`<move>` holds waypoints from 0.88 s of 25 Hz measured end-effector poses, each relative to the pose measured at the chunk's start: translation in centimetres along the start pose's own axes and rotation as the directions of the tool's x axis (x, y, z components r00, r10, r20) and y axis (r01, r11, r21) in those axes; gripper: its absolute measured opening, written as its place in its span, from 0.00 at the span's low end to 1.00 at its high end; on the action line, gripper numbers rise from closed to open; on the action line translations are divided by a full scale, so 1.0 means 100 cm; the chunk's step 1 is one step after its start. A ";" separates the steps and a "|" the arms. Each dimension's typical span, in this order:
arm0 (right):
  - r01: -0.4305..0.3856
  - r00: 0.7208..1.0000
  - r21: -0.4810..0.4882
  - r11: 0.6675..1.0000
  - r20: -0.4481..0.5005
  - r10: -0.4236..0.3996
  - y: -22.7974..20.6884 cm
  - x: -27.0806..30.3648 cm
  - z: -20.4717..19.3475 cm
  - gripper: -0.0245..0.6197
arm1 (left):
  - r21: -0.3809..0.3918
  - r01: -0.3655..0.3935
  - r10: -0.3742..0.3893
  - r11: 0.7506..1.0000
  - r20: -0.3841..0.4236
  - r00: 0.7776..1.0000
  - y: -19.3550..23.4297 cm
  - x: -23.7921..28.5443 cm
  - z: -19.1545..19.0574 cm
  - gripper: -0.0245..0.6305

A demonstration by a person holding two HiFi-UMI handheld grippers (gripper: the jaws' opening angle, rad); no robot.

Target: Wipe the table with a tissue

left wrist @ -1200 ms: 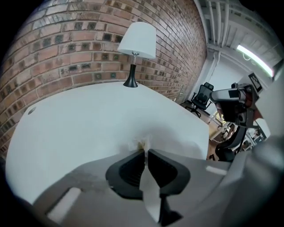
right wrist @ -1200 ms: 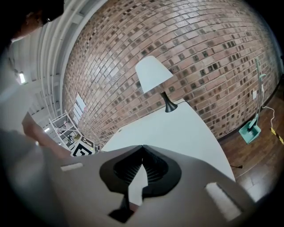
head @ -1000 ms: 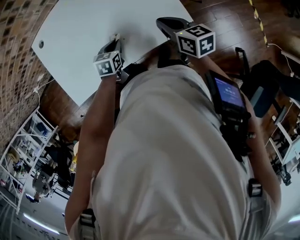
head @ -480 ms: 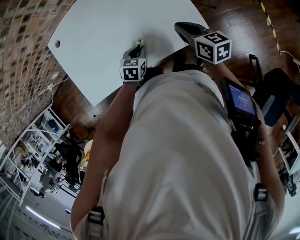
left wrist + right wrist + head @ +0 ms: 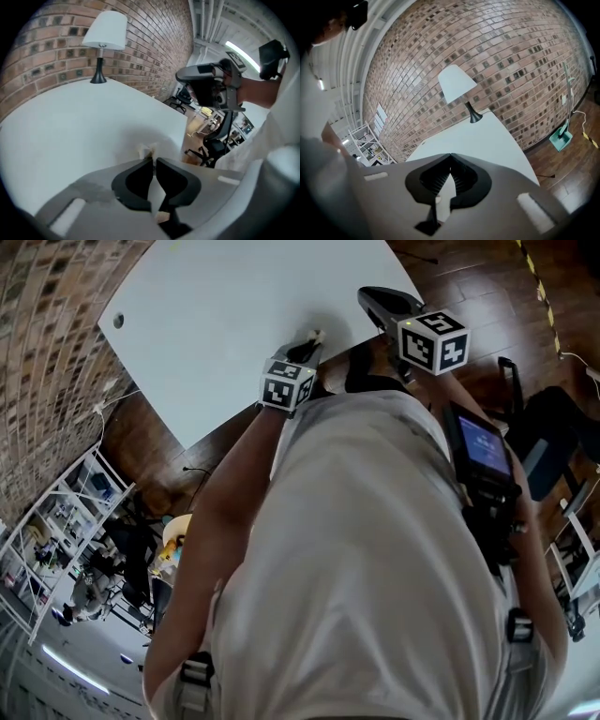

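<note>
**Left gripper pinches a tissue on the white worktop**

The left gripper [image 5: 153, 160] is clenched on a small white tissue [image 5: 146, 150]. A crumpled bit of the tissue pokes out just past the gripper's tips. That bit is down on the white worktop [image 5: 70, 136], close to the worktop's near edge. The gripper tips down toward the worktop.

Far ahead of the left gripper and a little to its left, a lamp [image 5: 104, 42] with a white shade and a black foot stands on the worktop. A brick wall [image 5: 154, 42] is right behind the lamp. To the right of this gripper, off the worktop, there is a black office chair [image 5: 213, 143].

The right gripper [image 5: 451, 155] is clenched too, but it has nothing in it. Its two tips touch each other. In the head view it is up in the air by the worktop's edge, apart from the tissue. The worktop lies ahead of it, with the lamp at the far end.

To the left of the right gripper, a white shelf rack [image 5: 365, 140] stands far off. To its right, on the wooden floor [image 5: 562, 178], a blue-green dustpan [image 5: 560, 137] on a long stick stands by the brick wall.
</note>
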State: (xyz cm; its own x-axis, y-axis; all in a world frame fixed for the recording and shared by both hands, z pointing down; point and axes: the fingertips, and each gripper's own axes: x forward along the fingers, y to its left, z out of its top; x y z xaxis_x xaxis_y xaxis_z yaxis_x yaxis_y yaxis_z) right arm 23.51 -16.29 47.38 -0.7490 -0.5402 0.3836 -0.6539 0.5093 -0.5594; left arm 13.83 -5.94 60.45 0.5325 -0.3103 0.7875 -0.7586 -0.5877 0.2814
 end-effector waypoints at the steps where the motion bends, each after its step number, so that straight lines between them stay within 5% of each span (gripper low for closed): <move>1: 0.007 1.000 -0.014 1.000 0.028 -0.006 0.000 -0.003 0.006 0.05 | 0.017 0.040 -0.040 0.999 -0.010 0.999 -0.010 0.002 0.001 0.08; 9: -0.003 0.979 -0.108 0.994 0.204 0.025 0.012 -0.021 0.045 0.05 | 0.012 0.076 -0.076 0.997 0.248 0.966 -0.038 -0.045 0.057 0.08; 17: -0.124 0.984 -0.279 0.952 0.092 0.155 0.098 0.017 0.018 0.05 | -0.097 -0.127 0.156 0.987 0.404 0.901 0.036 -0.137 0.029 0.08; 22: -0.195 0.975 -0.358 0.913 0.027 0.219 0.143 -0.001 -0.003 0.05 | -0.210 -0.154 0.238 0.966 0.472 0.849 0.031 -0.176 0.000 0.08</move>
State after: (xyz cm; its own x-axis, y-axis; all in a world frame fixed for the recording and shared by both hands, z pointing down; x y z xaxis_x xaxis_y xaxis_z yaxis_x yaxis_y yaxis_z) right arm 14.21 -8.79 39.56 -0.8709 -0.4333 0.2319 -0.4891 0.8104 -0.3225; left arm 2.13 -2.28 47.49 0.4490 -0.7556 0.4769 -0.8931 -0.3628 0.2659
